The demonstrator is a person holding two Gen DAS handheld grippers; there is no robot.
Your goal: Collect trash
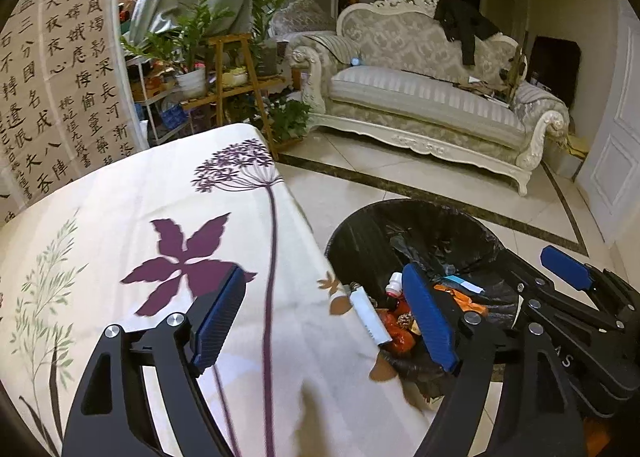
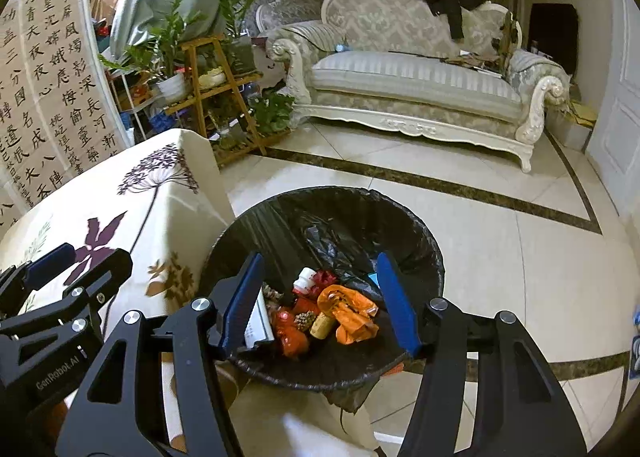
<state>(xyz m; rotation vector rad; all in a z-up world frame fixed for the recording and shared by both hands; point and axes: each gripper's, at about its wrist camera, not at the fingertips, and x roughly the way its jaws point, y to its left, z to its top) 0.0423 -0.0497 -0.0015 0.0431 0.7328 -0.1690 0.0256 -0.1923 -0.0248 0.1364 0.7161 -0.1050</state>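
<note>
Filling the far side of both views, a pale carved sofa [image 1: 424, 97] stood on the tiled floor [image 2: 500, 257], with a dark garment [image 1: 464, 27] draped over its back at the upper right. A calligraphy panel [image 1: 52, 69] covered the upper left, and potted plants on a wooden stand [image 2: 216, 69] sat beside it. The desk [image 1: 132, 225], under a cream cloth printed with purple flowers, took up the lower left of the left wrist view. Just beside its edge stood the trash bin [image 2: 332, 209], lined with a black bag, at the centre of the right wrist view. Inside lay the trash: an orange wrapper [image 2: 352, 313], red wrappers [image 2: 290, 333], a white carton [image 2: 260, 327], a small white bottle [image 2: 305, 279], a cork [image 2: 323, 325] and a pine cone [image 2: 305, 319]. The right tool [image 2: 320, 305] hung above the bin with its blue pads apart and nothing held between them. The left tool [image 1: 332, 321] was likewise spread wide and empty, one pad over the desk, the other over the bin.
</note>
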